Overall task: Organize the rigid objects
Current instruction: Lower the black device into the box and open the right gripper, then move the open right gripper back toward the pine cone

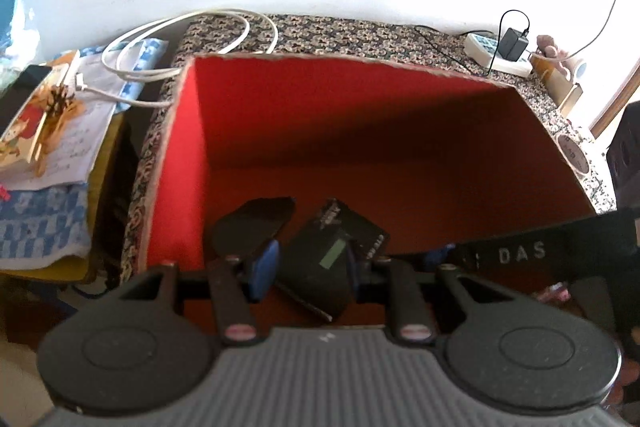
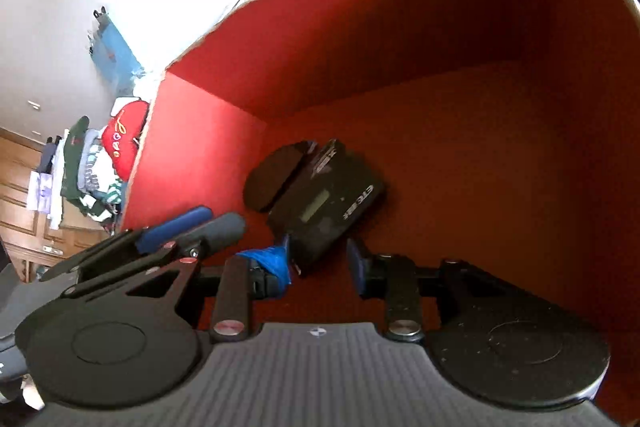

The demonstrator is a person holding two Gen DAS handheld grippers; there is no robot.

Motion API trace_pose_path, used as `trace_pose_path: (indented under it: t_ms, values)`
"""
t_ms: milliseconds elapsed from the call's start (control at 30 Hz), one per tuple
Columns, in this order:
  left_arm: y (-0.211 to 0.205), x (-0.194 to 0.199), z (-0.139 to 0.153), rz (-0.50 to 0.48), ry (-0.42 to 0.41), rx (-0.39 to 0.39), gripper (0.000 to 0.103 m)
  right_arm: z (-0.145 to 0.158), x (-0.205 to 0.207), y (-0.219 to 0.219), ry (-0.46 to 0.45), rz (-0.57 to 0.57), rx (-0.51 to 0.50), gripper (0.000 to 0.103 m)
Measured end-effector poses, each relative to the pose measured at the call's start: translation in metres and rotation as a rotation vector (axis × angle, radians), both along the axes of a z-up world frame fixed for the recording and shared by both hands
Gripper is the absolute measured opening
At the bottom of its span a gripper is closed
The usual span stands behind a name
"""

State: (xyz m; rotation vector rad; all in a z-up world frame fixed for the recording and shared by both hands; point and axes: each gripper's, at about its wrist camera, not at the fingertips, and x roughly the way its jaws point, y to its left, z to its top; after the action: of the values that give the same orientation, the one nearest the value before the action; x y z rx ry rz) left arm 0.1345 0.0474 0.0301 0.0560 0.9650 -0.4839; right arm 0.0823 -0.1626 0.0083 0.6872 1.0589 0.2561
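I count one red-lined open cardboard box (image 1: 400,131). On its floor near the left wall lie one black rectangular device with a small grey screen (image 1: 334,259) and one black oval pad (image 1: 252,227).

Left tongs (image 1: 310,267) clamped on black device w/ small display (image 1: 334,259) inside red-lined box (image 1: 180,155), black oval lid (image 1: 250,229) beside it.

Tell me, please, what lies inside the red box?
A black device with a small screen lies on its floor, a black oval part touching it. The right gripper covers the near floor.
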Motion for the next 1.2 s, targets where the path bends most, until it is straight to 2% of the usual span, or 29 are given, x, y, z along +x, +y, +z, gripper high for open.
trace_pose_path:
  t_ms: [167,267,300,433,533,700,933,1200]
  values:
    - [-0.004,-0.012,0.005,0.012,-0.026,0.048,0.022,0.007,-0.009,0.002,-0.05,-0.021,-0.023,0.016]
    - [-0.008,-0.019,0.009,0.021,-0.039,0.079,0.033,0.019,-0.016,0.003,-0.12,-0.023,-0.061,0.016]
    - [-0.009,-0.022,0.01,0.023,-0.049,0.091,0.04,0.023,-0.018,0.003,-0.143,-0.022,-0.068,0.016]
    - [-0.015,-0.035,0.023,0.061,-0.116,0.148,0.055,0.034,-0.033,-0.006,-0.219,-0.053,-0.043,0.016]
    - [-0.018,-0.044,0.033,0.094,-0.134,0.162,0.059,0.044,-0.05,-0.013,-0.288,-0.072,-0.01,0.016]
    - [-0.026,-0.063,0.048,0.156,-0.176,0.216,0.063,0.061,-0.076,-0.02,-0.374,-0.05,-0.023,0.016]
    - [-0.037,-0.09,0.064,0.223,-0.196,0.242,0.067,0.065,-0.104,-0.03,-0.414,-0.016,-0.024,0.016]
    - [-0.044,-0.118,0.064,0.288,-0.182,0.28,0.071,0.062,-0.123,-0.032,-0.392,0.041,-0.077,0.016]
